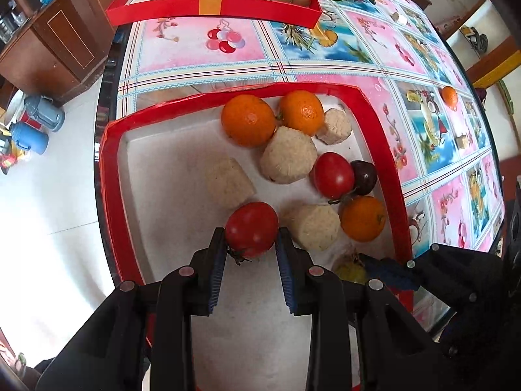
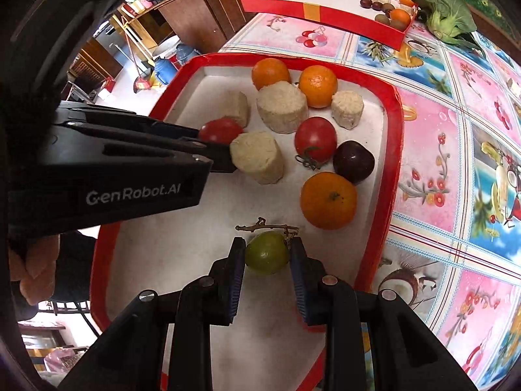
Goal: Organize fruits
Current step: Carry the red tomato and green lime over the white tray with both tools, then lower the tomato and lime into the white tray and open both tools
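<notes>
table cover [image 1: 384, 42]: glossy oilcloth, pink and blue fruit-print squares, lies past both jaws.
near tray [image 2: 392, 150]: red rim, white grainy floor, rounded corners; both grippers work above it.
far tray [image 1: 211, 6]: red box with orange tape patch, well beyond the jaws; holds kiwis, dark plums, an orange.
pale chunks [image 1: 288, 154]: rough fibrous faceted blocks, ahead of the left jaws, touching the oranges.
oranges [image 1: 248, 120]: smooth dimpled rounds, two at the tray's far end, one right of the left jaws.
left gripper [image 1: 250, 239]: black fingers with blue ribbed pads, clenched on the held tomato [image 1: 251, 229], glossy red, stem end down.
second tomato [image 2: 315, 139]: loose, green calyx, touching the dark plum [image 2: 354, 162].
right gripper [image 2: 267, 257]: pads clamped on the green grape [image 2: 266, 256], smooth oval with a woody stem bit.
left view only: a stray orange [image 1: 449, 96] on the cloth, far right of the jaws.
right view only: the left gripper's side, and a hand [image 2: 32, 270] behind it.
</notes>
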Available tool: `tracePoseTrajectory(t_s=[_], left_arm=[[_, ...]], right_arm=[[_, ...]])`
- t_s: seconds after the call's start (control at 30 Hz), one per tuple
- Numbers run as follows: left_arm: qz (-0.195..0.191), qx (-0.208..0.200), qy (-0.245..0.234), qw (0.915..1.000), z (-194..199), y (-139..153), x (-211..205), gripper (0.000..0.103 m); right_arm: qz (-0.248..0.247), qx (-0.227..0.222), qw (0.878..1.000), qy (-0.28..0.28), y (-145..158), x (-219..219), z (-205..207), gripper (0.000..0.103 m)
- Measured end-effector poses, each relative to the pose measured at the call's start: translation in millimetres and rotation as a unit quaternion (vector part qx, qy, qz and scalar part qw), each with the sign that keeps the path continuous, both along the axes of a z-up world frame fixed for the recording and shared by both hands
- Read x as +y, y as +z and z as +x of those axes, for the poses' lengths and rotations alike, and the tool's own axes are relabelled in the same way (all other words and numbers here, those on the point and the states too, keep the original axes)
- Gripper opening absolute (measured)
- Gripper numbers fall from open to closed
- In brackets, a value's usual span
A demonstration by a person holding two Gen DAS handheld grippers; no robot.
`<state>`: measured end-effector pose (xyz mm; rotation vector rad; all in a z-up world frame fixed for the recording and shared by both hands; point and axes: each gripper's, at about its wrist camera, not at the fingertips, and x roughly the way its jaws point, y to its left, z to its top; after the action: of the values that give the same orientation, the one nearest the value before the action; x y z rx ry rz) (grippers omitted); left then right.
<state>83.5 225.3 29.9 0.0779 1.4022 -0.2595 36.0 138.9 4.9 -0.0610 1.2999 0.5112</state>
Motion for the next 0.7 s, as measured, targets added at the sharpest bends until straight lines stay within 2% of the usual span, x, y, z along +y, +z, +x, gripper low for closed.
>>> tracePoseTrajectory(t_s=[0.37,0.7], left_arm=[[0.003,0.002,0.001,1.0000,2,0,-1,0.028],[0.009,0.002,-0.007,0.9999,-2,0,-10,0.028]], right_arm=[[-0.005,-0.006,1.000,-0.002,1,3,5,0.031],[0.003,-0.011,1.000,-0.011,14,-8,-3,0.034]])
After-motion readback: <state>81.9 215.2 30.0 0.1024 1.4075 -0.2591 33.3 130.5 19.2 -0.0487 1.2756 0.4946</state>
